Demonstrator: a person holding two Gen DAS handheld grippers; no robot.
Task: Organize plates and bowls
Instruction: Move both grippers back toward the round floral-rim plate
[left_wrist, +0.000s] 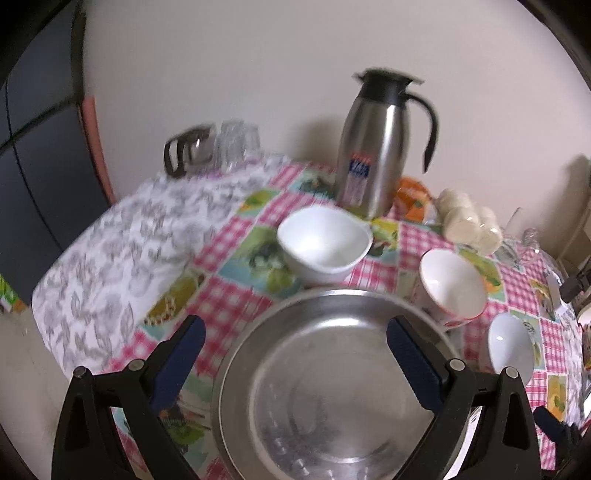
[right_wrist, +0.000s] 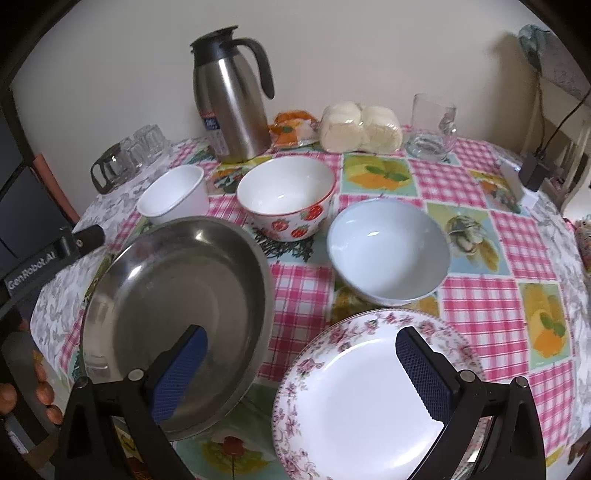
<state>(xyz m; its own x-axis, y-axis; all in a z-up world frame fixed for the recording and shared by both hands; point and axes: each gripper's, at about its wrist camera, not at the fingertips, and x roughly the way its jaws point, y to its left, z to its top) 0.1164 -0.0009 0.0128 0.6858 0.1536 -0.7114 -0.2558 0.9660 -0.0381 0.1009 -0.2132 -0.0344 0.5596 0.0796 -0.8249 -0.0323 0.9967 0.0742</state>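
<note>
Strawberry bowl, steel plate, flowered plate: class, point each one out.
strawberry bowl (right_wrist: 286, 201), right wrist view, inner wall
steel plate (right_wrist: 177, 299), right wrist view, bare middle
flowered plate (right_wrist: 354, 384), right wrist view, white middle

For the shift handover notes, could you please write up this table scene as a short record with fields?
surface: round table with patchwork cloth
plates: steel plate; floral plate, side by side at the near edge
bowls: plain white bowl, strawberry bowl, pale blue bowl
behind: steel jug, glass mug
left tool: open, empty
right tool: open, empty
</note>
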